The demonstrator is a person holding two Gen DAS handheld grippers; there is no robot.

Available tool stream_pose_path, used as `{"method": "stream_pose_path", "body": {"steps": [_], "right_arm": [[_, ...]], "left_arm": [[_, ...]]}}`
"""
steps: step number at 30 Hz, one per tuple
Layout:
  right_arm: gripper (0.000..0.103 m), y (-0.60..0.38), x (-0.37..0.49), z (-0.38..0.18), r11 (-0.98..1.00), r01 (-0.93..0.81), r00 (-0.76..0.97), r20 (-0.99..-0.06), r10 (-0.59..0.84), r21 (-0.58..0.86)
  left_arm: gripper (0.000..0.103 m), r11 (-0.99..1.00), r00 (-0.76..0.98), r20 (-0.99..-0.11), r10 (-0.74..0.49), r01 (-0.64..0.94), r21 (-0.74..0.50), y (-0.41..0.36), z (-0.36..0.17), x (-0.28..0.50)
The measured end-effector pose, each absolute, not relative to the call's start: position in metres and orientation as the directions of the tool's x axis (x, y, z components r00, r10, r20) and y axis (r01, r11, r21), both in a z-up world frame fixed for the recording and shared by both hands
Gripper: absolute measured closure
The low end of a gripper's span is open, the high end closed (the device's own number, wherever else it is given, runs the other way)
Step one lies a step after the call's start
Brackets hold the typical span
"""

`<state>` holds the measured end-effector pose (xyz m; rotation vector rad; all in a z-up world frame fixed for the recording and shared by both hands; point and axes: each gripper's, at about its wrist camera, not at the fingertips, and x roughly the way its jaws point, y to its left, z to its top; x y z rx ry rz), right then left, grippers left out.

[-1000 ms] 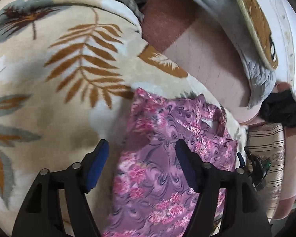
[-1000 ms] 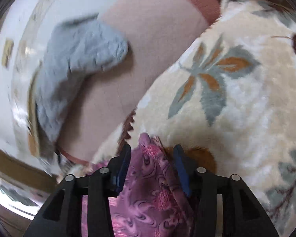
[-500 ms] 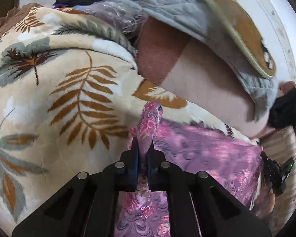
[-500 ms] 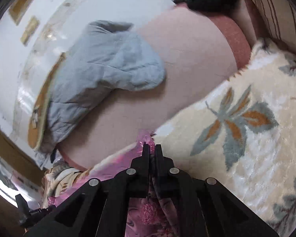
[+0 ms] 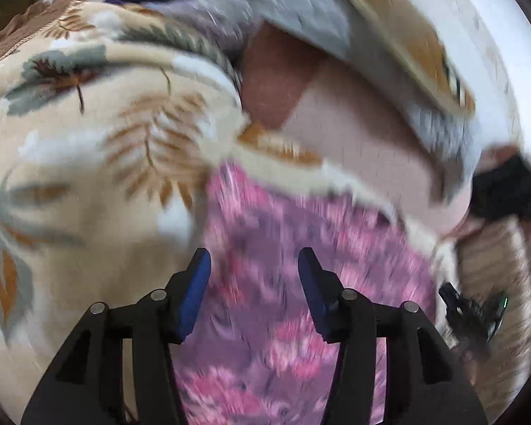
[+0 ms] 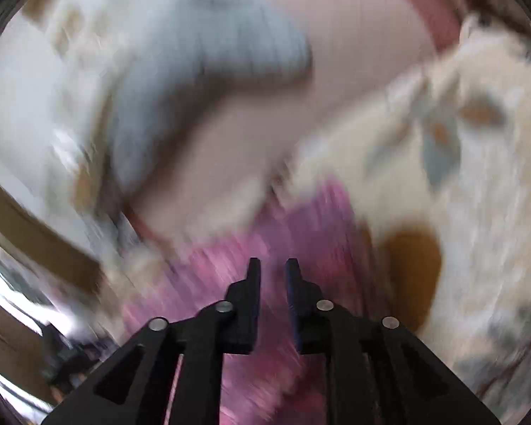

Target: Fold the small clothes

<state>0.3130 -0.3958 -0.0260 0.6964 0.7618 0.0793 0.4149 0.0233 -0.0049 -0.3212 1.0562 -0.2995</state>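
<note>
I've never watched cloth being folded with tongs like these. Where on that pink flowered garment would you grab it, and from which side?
Probably at its far top corner, where the pink flowered garment ends on the leaf-patterned blanket. It lies flat, so only an edge offers something to pinch. Come down from above with the left gripper, whose fingers are opening just short of that corner, nothing between them.

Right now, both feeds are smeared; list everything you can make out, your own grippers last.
floral garment: one, pink and purple, lying on the blanket under both grippers
plush blanket: one, cream with brown and grey leaves, beneath the garment
quilted cloth: one, grey, behind on the pink bedding
pink bedding: one, behind the blanket
black cloth: one, far right
left gripper: jaws opening, garment released
right gripper: jaws opening, narrow gap
</note>
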Motion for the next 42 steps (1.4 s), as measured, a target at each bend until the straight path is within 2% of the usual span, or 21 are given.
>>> {"method": "stream_pose_path", "body": {"steps": [1,2,4,6,7,8,12,13,14,15,18,20,22,24,29,31,35,38,40,41,42], "right_arm": [[0.090,-0.391,0.317,-0.039,0.791,0.213,0.676,-0.671,0.305,0.573],[0.088,-0.392,0.307,-0.034,0.782,0.217,0.719,-0.637,0.277,0.584],[0.079,-0.403,0.288,-0.020,0.725,0.276,0.740,-0.621,0.259,0.631],[0.065,-0.416,0.254,-0.007,0.683,0.284,0.783,-0.574,0.240,0.673],[0.052,-0.420,0.234,-0.003,0.702,0.309,0.783,-0.590,0.195,0.642],[0.049,-0.419,0.224,-0.001,0.719,0.330,0.777,-0.609,0.162,0.612],[0.049,-0.407,0.181,-0.033,0.716,0.363,0.720,-0.668,0.191,0.596],[0.057,-0.406,0.179,-0.041,0.712,0.380,0.696,-0.690,0.202,0.591],[0.087,-0.401,0.177,-0.046,0.720,0.381,0.692,-0.695,0.193,0.580],[0.096,-0.396,0.176,-0.041,0.737,0.357,0.708,-0.681,0.187,0.574],[0.097,-0.397,0.155,-0.009,0.714,0.294,0.807,-0.565,0.171,0.635],[0.098,-0.405,0.142,0.001,0.719,0.308,0.830,-0.545,0.116,0.623],[0.098,-0.411,0.144,-0.015,0.714,0.355,0.790,-0.602,0.115,0.603],[0.099,-0.412,0.148,-0.043,0.738,0.430,0.696,-0.712,0.095,0.519],[0.092,-0.412,0.126,-0.022,0.728,0.421,0.754,-0.655,0.051,0.541],[0.089,-0.405,0.126,-0.001,0.754,0.355,0.809,-0.585,0.047,0.552],[0.083,-0.375,0.157,0.020,0.822,0.257,0.827,-0.555,0.085,0.509],[0.075,-0.362,0.182,0.003,0.829,0.254,0.809,-0.580,0.101,0.498],[0.071,-0.357,0.208,-0.030,0.833,0.298,0.724,-0.679,0.121,0.466],[0.072,-0.356,0.216,-0.043,0.837,0.314,0.680,-0.721,0.132,0.449],[0.072,-0.354,0.212,-0.040,0.847,0.305,0.708,-0.699,0.105,0.436]], "left_arm": [[0.054,0.936,0.414,-0.842,-0.345,0.093,-0.339,0.010,-0.016,0.413],[0.054,0.962,0.360,-0.892,-0.275,0.099,-0.256,-0.001,-0.029,0.412],[0.054,0.974,0.381,-0.897,-0.224,0.127,-0.189,-0.006,-0.026,0.403],[0.054,0.967,0.366,-0.896,-0.252,0.134,-0.217,0.000,-0.011,0.389],[0.053,0.955,0.366,-0.883,-0.295,0.137,-0.262,0.006,-0.004,0.381],[0.050,0.941,0.374,-0.864,-0.338,0.136,-0.309,0.014,0.004,0.368],[0.044,0.932,0.367,-0.857,-0.363,0.133,-0.338,0.018,-0.007,0.328],[0.044,0.937,0.351,-0.869,-0.348,0.120,-0.327,0.016,-0.015,0.324],[0.045,0.943,0.330,-0.884,-0.331,0.100,-0.316,0.014,-0.025,0.322],[0.045,0.949,0.335,-0.888,-0.314,0.092,-0.301,0.014,-0.031,0.318],[0.044,0.963,0.360,-0.893,-0.268,0.085,-0.254,0.013,-0.023,0.309],[0.045,0.966,0.350,-0.901,-0.258,0.087,-0.244,0.016,-0.023,0.307],[0.045,0.967,0.343,-0.904,-0.256,0.088,-0.241,0.019,-0.025,0.307],[0.045,0.967,0.339,-0.905,-0.256,0.093,-0.238,0.019,-0.026,0.309],[0.044,0.959,0.362,-0.888,-0.282,0.096,-0.266,0.025,-0.005,0.301],[0.044,0.953,0.400,-0.866,-0.301,0.101,-0.285,0.024,0.009,0.299],[0.043,0.964,0.443,-0.856,-0.266,0.094,-0.250,0.012,0.015,0.309],[0.043,0.980,0.405,-0.892,-0.200,0.067,-0.189,0.008,-0.011,0.316],[0.042,0.988,0.362,-0.919,-0.153,0.038,-0.150,0.009,-0.034,0.321],[0.032,0.993,0.399,-0.909,-0.121,0.049,-0.110,0.008,-0.034,0.319],[0.031,0.995,0.408,-0.908,-0.096,0.061,-0.079,0.005,-0.034,0.318]]}}
